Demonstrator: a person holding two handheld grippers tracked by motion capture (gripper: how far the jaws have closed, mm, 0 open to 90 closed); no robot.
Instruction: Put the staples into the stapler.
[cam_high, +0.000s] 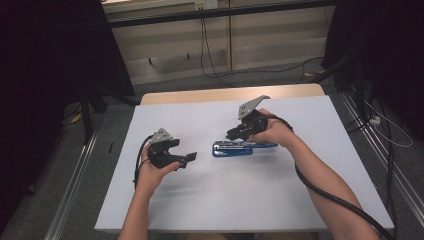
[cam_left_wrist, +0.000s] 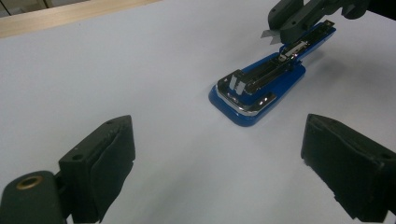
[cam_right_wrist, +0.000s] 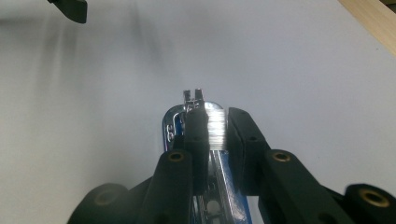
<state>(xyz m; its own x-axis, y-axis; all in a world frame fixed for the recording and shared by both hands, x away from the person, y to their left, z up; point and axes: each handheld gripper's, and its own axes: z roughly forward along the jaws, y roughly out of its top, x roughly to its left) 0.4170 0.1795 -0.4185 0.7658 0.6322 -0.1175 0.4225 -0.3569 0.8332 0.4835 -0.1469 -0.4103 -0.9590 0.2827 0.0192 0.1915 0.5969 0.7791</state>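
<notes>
Here, a blue plastic stapler with a chrome metal staple channel (cam_high: 243, 148) lies opened out flat on a white-topped table (cam_high: 280, 200), a little toward the right of the middle and well away from every edge. Its long axis runs left to right, roughly parallel to the near edge of the table.

The right tongs (cam_high: 234, 134) are the nearer of the two. They come down on the stapler from the far-right side, and in the right gripper view (cam_right_wrist: 216, 128) the black jaws stand almost closed, clenched on a short silvery strip of staples (cam_right_wrist: 215, 129). That strip sits directly above the open channel, lined up with the stapler's length, with the chrome nose of the stapler just beyond the jaw tips. Whether the strip already touches the channel cannot be told from here.

The left tongs (cam_high: 186, 159) hover off to the left of the stapler, near it but clearly apart, pointing toward its left end. In the left gripper view (cam_left_wrist: 219, 158) their two padded jaws are spread wide and released, with nothing between them but bare table, and the stapler (cam_left_wrist: 261, 88) lies ahead and slightly to the right.

In my judgement the work in hand is loading the staples, so what matters next is keeping the strip parallel to the channel as it goes down; the left tongs are well placed to steady the stapler's left end if it slides.
</notes>
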